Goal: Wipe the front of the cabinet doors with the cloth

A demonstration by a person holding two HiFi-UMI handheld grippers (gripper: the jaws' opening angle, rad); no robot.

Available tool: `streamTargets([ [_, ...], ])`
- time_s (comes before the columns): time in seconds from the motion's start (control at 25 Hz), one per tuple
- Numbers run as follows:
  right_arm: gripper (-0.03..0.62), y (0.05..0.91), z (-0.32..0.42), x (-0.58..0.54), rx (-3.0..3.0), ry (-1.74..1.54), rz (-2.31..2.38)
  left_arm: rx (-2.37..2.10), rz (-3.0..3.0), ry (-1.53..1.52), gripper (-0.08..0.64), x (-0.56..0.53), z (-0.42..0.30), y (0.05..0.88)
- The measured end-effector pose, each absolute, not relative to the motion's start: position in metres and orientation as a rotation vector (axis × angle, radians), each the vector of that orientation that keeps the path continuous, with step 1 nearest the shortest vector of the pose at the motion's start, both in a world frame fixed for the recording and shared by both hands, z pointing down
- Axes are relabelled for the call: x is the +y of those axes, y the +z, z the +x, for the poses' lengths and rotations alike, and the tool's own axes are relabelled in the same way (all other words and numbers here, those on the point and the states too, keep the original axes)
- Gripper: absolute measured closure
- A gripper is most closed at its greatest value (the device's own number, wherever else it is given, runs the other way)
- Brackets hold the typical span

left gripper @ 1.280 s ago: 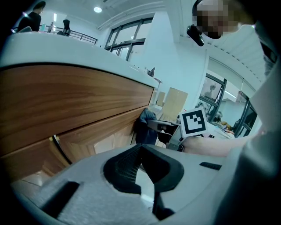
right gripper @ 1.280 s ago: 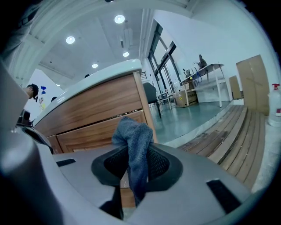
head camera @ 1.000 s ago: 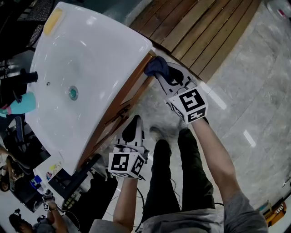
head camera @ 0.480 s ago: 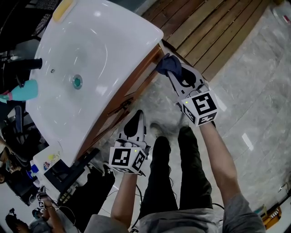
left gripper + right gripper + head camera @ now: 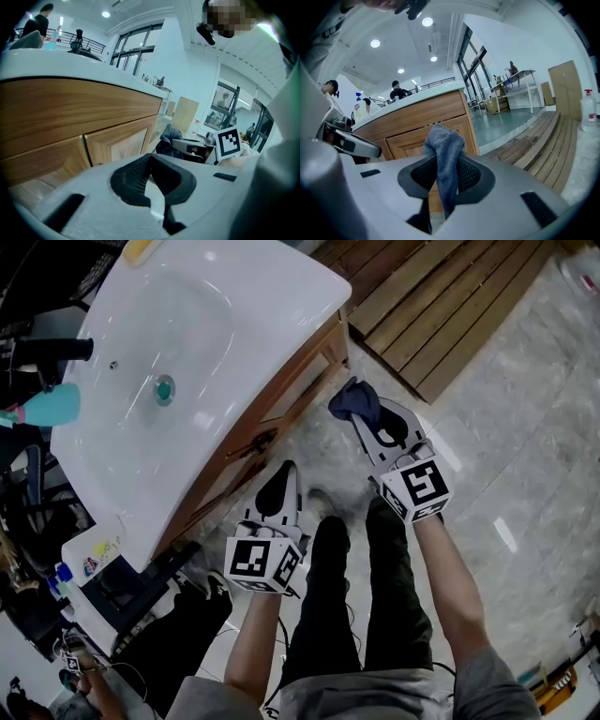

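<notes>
Right gripper [image 5: 446, 174] clamps the blue-grey terry cloth [image 5: 444, 147], bunched forward as a wiping pad, just short of the light wooden cabinet doors [image 5: 286, 409] at 10 o'clock (no contact visible). Left gripper [image 5: 280, 482], closed and empty, idles at 8 o'clock.

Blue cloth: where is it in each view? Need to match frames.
Head view: cloth upper centre, held by the right gripper.
Left gripper view: cloth right of centre, beyond the jaws.
Right gripper view: cloth dead centre, pinched between the jaws.
Shared landmark: wooden cabinet doors, in all three.
</notes>
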State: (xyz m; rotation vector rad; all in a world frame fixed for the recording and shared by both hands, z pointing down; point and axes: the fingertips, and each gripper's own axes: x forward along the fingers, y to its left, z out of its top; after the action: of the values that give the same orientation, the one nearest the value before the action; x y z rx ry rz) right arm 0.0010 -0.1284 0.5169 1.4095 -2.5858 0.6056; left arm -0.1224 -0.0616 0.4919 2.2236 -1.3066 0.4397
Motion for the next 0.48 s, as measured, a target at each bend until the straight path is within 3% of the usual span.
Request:
streamTargets([
  [0.48, 0.506, 0.525, -0.052, -0.088, -2.640, 0.467, 1.288, -1.349, 2.224, 0.439, 0.554, -0.048, -0.160, 0.500],
])
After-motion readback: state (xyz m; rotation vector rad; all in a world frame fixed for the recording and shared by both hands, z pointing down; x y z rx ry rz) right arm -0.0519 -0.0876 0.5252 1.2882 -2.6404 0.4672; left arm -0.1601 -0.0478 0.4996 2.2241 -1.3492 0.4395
